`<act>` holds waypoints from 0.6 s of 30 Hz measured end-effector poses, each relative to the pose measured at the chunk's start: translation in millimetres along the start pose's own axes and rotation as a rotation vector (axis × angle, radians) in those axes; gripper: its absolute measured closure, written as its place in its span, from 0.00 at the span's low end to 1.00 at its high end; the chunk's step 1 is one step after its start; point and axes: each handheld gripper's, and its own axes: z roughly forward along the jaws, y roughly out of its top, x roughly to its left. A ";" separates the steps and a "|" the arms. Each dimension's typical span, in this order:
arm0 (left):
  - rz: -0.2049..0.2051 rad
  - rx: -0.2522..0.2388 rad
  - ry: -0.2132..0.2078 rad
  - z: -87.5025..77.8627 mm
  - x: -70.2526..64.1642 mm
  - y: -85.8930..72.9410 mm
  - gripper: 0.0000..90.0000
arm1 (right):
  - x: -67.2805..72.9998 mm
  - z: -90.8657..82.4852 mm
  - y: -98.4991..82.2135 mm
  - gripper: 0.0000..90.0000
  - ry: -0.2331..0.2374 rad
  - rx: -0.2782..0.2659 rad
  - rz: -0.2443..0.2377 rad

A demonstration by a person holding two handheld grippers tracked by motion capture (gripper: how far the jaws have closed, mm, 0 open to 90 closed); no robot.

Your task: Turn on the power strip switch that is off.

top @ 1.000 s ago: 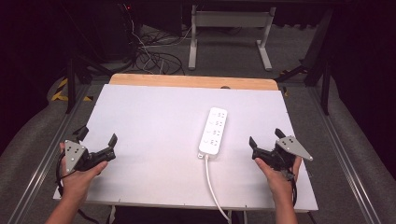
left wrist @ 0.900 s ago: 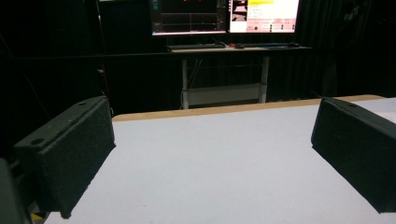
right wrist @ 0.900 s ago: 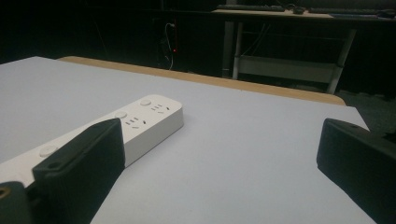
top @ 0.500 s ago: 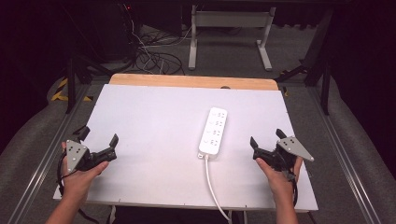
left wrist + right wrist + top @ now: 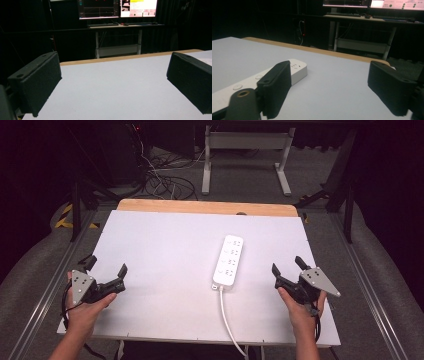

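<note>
**Both grippers spread wide, power strip lying untouched**

On my left, the left hand (image 5: 82, 312) comes in from the near edge of the flat white table top (image 5: 165, 250), wrist low, holding the black two-jaw left gripper (image 5: 106, 268) over the table's near-left corner. Its jaws stand wide apart with nothing between them; in the left gripper view I see bare white surface in the gap. Right of centre lies the white oblong power strip (image 5: 228, 259), flat, its white cord (image 5: 227, 317) running to the near edge. Further right, the right hand (image 5: 300, 307) holds the black right gripper (image 5: 286, 266) beside the strip, apart from it, jaws equally spread and empty.
</note>
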 end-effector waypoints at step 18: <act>0.010 -0.001 -0.020 0.7 -1.8 -0.7 0.01 | 3.8 -25.9 41.1 1.00 0.074 -0.024 0.102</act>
